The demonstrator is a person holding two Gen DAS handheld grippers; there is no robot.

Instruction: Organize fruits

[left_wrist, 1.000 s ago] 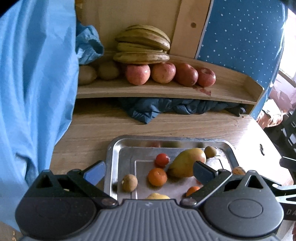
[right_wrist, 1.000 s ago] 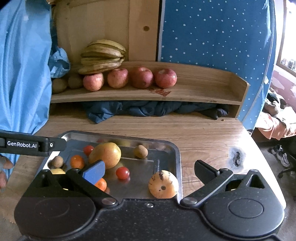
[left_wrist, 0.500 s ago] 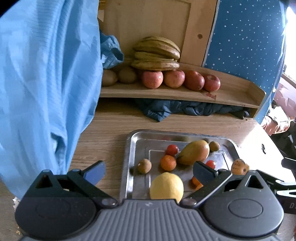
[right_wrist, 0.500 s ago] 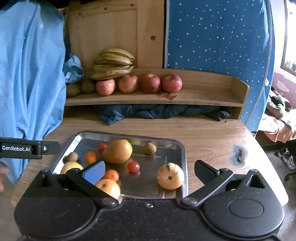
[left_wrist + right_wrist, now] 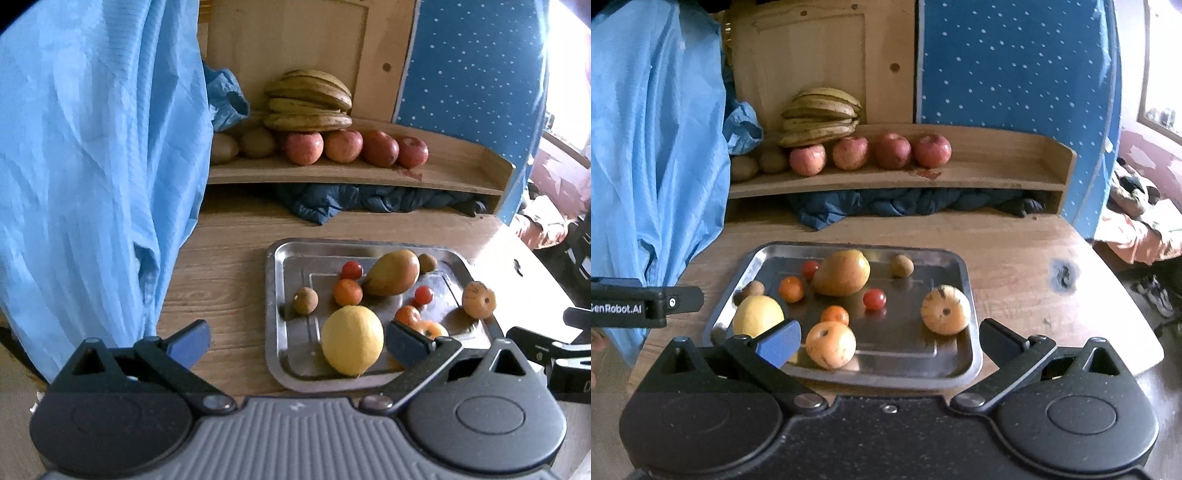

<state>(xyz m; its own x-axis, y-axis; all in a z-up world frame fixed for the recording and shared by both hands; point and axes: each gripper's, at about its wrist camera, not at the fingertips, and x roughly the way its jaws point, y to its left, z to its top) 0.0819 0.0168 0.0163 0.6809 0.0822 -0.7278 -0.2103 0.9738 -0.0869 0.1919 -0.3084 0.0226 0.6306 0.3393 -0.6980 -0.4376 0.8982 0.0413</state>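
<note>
A steel tray (image 5: 273,314) (image 5: 966,273) lies on the wooden table and holds a yellow lemon (image 5: 352,335) (image 5: 758,318), a mango (image 5: 393,272) (image 5: 842,272), small oranges, red tomatoes, kiwis and two pale spotted fruits (image 5: 945,309) (image 5: 831,344). On the wooden shelf (image 5: 332,175) (image 5: 979,177) behind sit bananas (image 5: 308,101) (image 5: 820,116), several red apples (image 5: 304,147) (image 5: 894,150) and two brown fruits at the left. My left gripper (image 5: 297,341) hangs open before the tray's near left corner. My right gripper (image 5: 888,339) is open above the tray's near edge, nothing between its fingers.
A light blue cloth (image 5: 92,166) (image 5: 653,147) hangs along the left. A dark blue cloth (image 5: 369,201) (image 5: 905,205) is bunched under the shelf. The table edge drops off at the right, with clothes (image 5: 1137,236) beyond. A dark burn mark (image 5: 1062,275) shows on the table.
Both grippers have pulled back and risen, so the tray and shelf look smaller and more of the table shows. Both stay open; no fruit has moved.
</note>
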